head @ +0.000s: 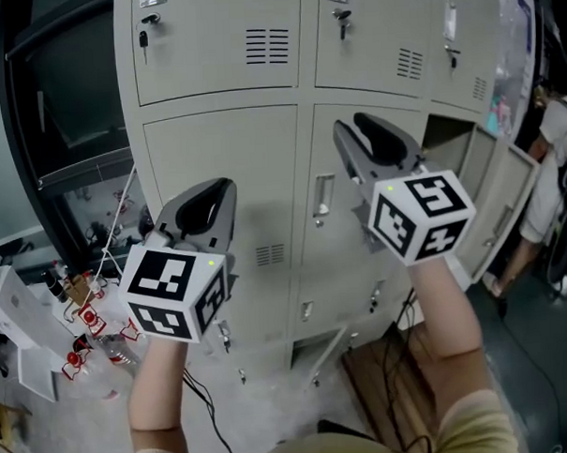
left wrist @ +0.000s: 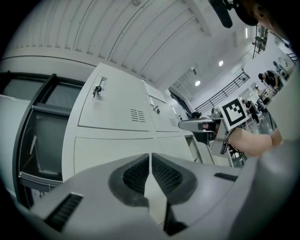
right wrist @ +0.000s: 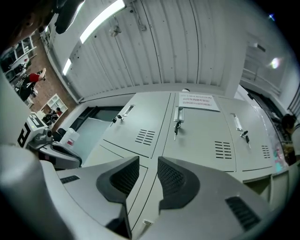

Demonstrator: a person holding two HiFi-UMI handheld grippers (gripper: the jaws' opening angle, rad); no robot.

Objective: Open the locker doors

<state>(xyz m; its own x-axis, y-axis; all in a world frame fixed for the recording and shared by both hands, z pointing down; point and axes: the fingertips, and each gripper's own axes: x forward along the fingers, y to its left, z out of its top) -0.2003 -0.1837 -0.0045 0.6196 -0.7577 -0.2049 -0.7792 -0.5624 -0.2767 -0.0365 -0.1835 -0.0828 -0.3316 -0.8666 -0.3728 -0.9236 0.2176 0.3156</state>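
The lockers [head: 224, 158] stand ahead of us, one door [head: 498, 197] at the right already open, most others closed. Our right hand-held gripper [right wrist: 148, 161], jaws spread and empty, is nearer the middle door's upright handle [head: 324, 198], which lies just down-left of it in the head view; the left hand-held gripper [left wrist: 150, 159] is pressed together, empty. Our arms [head: 447, 326] hide much of the lowest row.

Top locker row [head: 219, 45] is cut off by the head view's upper edge; the right gripper [head: 351, 124] covers part of the open locker [head: 445, 134]. Notice [right wrist: 199, 101] print too small to read. Person [head: 552, 181] at far right clipped by the frame, floor clutter [head: 82, 333] too small to identify.
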